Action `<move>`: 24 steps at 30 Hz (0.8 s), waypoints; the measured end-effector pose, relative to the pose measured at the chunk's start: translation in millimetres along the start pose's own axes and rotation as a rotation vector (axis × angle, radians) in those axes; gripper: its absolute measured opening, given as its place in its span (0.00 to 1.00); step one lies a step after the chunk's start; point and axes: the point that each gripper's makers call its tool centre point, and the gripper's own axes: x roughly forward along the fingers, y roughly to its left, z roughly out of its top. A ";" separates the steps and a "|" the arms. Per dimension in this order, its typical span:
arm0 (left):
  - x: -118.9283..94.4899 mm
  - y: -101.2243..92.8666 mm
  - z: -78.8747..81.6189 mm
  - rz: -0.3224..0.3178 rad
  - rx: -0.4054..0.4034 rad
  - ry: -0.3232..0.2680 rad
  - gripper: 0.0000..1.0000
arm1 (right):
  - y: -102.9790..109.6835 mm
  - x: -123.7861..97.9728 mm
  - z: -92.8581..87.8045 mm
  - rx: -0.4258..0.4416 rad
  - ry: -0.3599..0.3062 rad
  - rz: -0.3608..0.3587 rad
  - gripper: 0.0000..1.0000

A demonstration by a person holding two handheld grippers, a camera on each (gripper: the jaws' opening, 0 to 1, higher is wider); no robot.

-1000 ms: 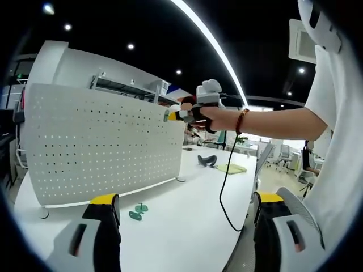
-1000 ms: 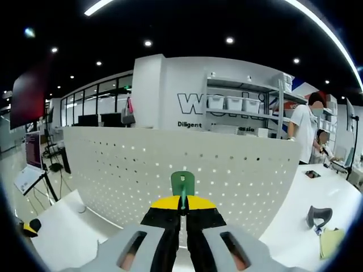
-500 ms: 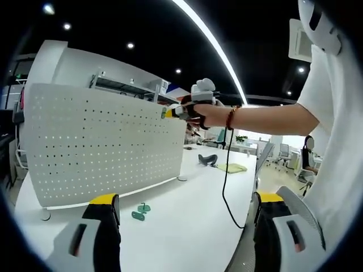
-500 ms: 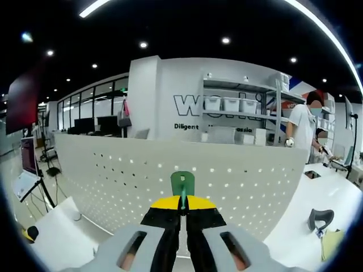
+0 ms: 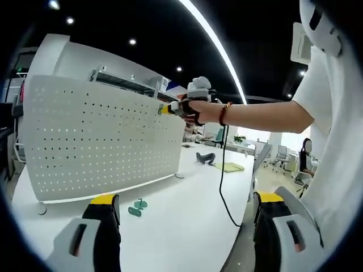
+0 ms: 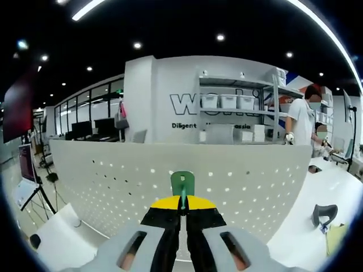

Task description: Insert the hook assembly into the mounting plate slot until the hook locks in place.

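Note:
The white perforated mounting plate (image 5: 102, 139) stands upright on the white table (image 5: 187, 221). In the right gripper view the same plate (image 6: 244, 187) stretches across in front of my right gripper (image 6: 182, 198), which is shut on a green hook (image 6: 182, 182) held up near the plate's top edge. From the left gripper view, the right gripper (image 5: 170, 109) is at the plate's upper right corner, held by a person's hand. My left gripper (image 5: 184, 226) hangs open low over the table. Two green hooks (image 5: 136, 207) lie on the table before the plate.
A dark curved object (image 5: 205, 158) and a yellow cloth (image 5: 229, 167) lie at the table's far end. A black cable (image 5: 224, 187) hangs from the right gripper. The person's white shirt (image 5: 340, 141) is on the right. Another person (image 6: 300, 122) stands by shelves behind.
The right gripper with the green hook has risen towards the plate's top edge. The left gripper has barely moved.

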 end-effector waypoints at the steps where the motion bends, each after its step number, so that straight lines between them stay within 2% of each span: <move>1: -1.1 -0.5 2.1 -0.002 -0.012 -0.011 1.00 | -0.7 0.6 -0.1 0.003 0.000 -0.003 0.01; 5: -3.7 1.3 5.2 -0.003 -0.030 -0.030 1.00 | -2.6 4.0 1.6 -0.013 -0.003 -0.020 0.01; 8: -4.5 1.1 13.1 -0.007 -0.056 -0.075 1.00 | -5.1 7.6 1.8 0.007 -0.003 -0.019 0.01; 12: -3.9 2.7 11.8 -0.001 -0.038 -0.064 1.00 | -7.2 12.4 0.9 0.019 0.004 -0.024 0.01; 24: -2.7 3.8 9.3 0.008 -0.062 -0.070 1.00 | -7.3 17.8 -4.4 0.053 0.019 -0.020 0.01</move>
